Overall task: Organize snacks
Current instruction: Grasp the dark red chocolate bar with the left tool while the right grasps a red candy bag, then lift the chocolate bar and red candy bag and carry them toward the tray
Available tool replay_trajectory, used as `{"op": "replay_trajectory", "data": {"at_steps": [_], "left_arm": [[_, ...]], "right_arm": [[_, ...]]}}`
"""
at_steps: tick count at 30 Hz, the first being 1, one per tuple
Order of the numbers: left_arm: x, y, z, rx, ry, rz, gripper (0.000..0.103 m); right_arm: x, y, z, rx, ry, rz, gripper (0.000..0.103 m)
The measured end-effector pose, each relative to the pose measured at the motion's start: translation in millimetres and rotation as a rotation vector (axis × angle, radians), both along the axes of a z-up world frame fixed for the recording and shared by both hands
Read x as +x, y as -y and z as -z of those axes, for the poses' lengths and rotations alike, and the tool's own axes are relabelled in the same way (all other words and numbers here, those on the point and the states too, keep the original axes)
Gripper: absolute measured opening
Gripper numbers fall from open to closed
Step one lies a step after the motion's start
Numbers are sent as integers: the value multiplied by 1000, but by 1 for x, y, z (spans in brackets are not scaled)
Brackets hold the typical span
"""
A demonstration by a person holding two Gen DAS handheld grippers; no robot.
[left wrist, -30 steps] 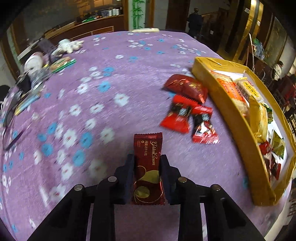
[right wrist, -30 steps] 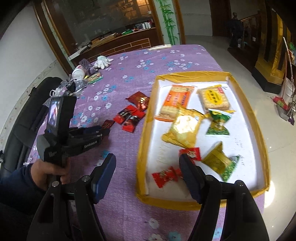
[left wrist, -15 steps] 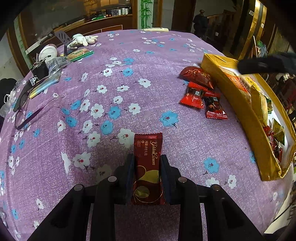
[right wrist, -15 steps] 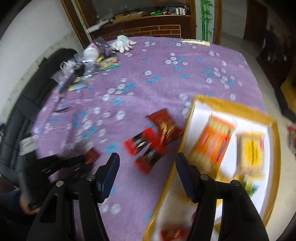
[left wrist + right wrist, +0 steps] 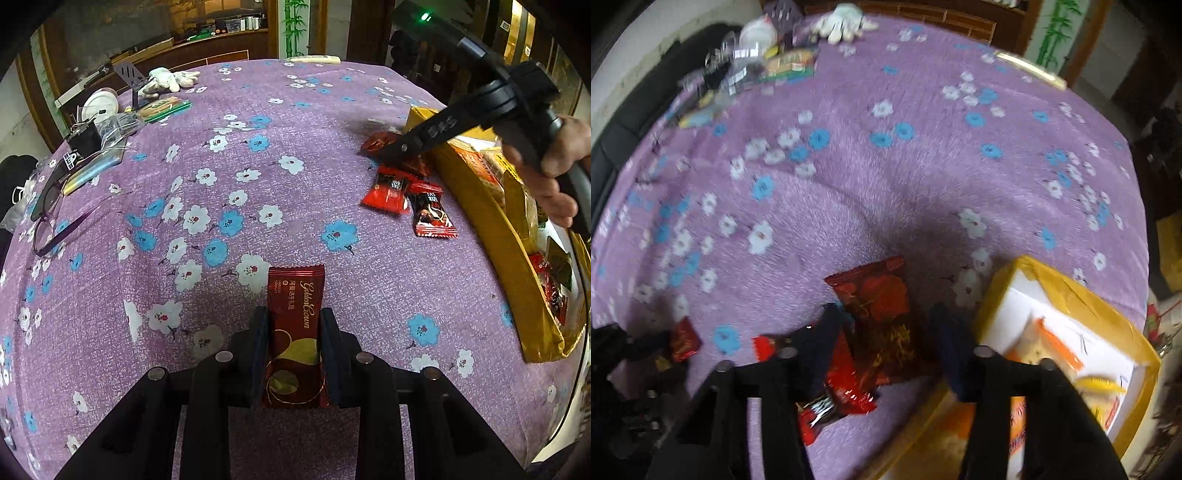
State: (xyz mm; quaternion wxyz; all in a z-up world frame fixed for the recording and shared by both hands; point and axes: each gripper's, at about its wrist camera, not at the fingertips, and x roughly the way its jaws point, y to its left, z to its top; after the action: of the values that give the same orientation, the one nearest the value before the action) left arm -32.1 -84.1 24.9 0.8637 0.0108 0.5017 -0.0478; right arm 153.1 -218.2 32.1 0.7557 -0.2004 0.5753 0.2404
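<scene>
My left gripper (image 5: 294, 321) is shut on a dark red Golden Crown snack bar (image 5: 296, 332), held above the purple flowered tablecloth. My right gripper (image 5: 886, 317) is open, its fingers on either side of a dark red snack bag (image 5: 882, 306) lying on the cloth beside the yellow tray (image 5: 1067, 288). In the left wrist view the right gripper's tips (image 5: 391, 149) sit over that bag (image 5: 380, 140). Two red candy packets (image 5: 388, 190) (image 5: 430, 212) lie just in front of it. The tray (image 5: 517, 273) holds several wrapped snacks.
Clutter sits at the table's far left: glasses (image 5: 48, 218), a black box (image 5: 83, 138), a white lid (image 5: 99, 105), white gloves (image 5: 170, 79), a green packet (image 5: 166, 107). A black chair (image 5: 624, 122) stands past the left edge.
My right gripper swung from over the tray to the loose packets and came down around the dark red bag. My left gripper still holds the bar and has drawn back slightly.
</scene>
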Motion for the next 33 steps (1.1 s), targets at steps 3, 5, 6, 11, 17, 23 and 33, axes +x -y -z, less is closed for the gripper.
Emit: {"op": "replay_trajectory", "data": {"at_steps": [3,5,6,11,17,23,33], "left_arm": [[0,0,0,-1,5,-6,29],[-1,1,0,2,7,-8,29],[-2,0,0,-1,8,-8,29],[-3,0,0,-2,10,0,29],[-1,-1,0,-4,7,16,29],[-1,-1,0,2,8,27,29],[-4,0,1,11,19,53,30]], "right_arm": [[-1,-5,4,-12,7,0,34],[-3,-4,-1,3,31,30,33],[-5,-2,-6,29,35,46,33],[-43,2,-43,173,33,92,33],[-128,0,-49,256,-56,106,33],[-183,4,-23,230,-95,189,33],[-204,16,-5,177,-51,304,33]]}}
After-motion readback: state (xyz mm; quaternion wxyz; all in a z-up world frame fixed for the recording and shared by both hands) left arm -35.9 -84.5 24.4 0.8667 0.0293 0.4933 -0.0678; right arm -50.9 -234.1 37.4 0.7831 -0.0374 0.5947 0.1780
